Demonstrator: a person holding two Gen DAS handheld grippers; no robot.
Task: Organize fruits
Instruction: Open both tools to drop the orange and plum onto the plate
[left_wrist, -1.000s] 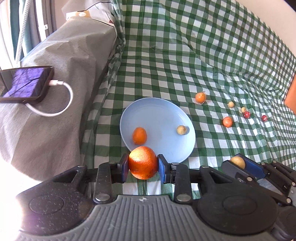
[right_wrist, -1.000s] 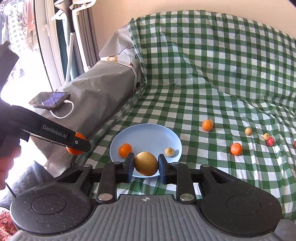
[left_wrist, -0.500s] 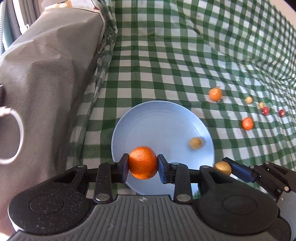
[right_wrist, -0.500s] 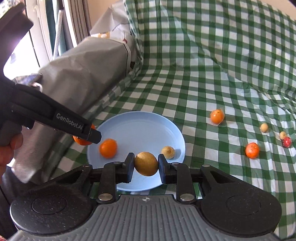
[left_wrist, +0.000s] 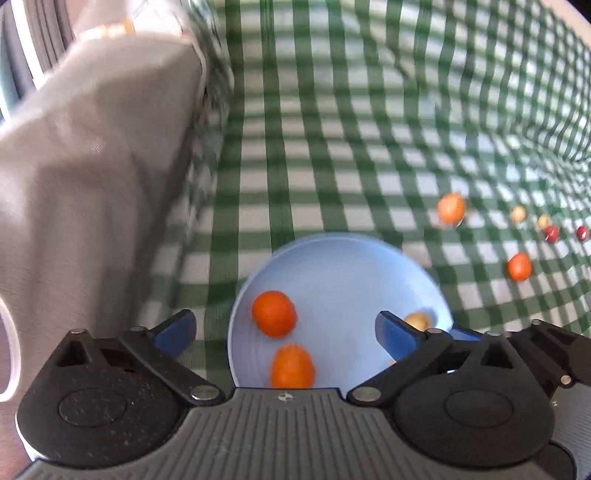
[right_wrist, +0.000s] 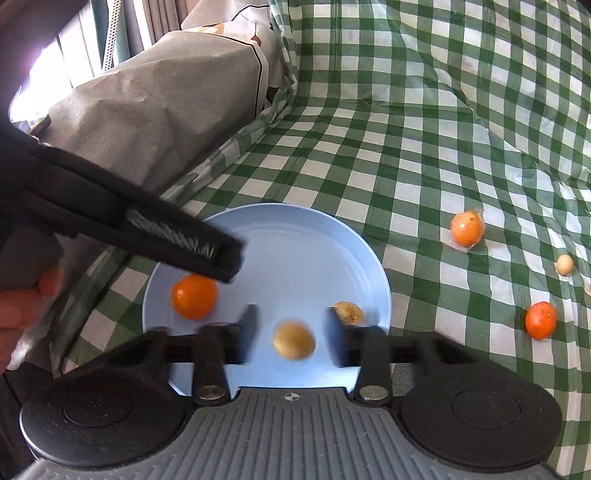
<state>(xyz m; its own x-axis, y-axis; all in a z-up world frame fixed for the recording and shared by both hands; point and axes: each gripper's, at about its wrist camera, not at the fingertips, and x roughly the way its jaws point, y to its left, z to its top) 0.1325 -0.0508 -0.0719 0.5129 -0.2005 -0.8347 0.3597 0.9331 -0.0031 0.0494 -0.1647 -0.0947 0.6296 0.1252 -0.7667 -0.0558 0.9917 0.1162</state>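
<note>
A light blue plate (left_wrist: 332, 266) (right_wrist: 303, 236) lies on the green checked cloth. My left gripper (left_wrist: 284, 332) is open above it. Between its jaws an orange (left_wrist: 293, 367), blurred, lies free at the plate's near edge, and a second orange (left_wrist: 273, 314) (right_wrist: 194, 297) sits on the plate. My right gripper (right_wrist: 291, 338) is open with blurred jaws. A yellow fruit (right_wrist: 294, 340) sits loose between them over the plate. A small tan fruit (right_wrist: 349, 312) (left_wrist: 417, 320) lies on the plate's right side. The left gripper's body (right_wrist: 140, 218) crosses the right wrist view.
Loose on the cloth to the right lie two oranges (right_wrist: 467, 229) (right_wrist: 540, 319), small tan fruits (right_wrist: 564, 264) (left_wrist: 519, 213) and two small red fruits (left_wrist: 552, 233) (left_wrist: 582, 232). A grey covered bulk (right_wrist: 159, 99) rises at the left.
Both grippers have opened over the plate. The orange has left the left jaws and the yellow fruit has left the right jaws. Both views are blurred by motion.
</note>
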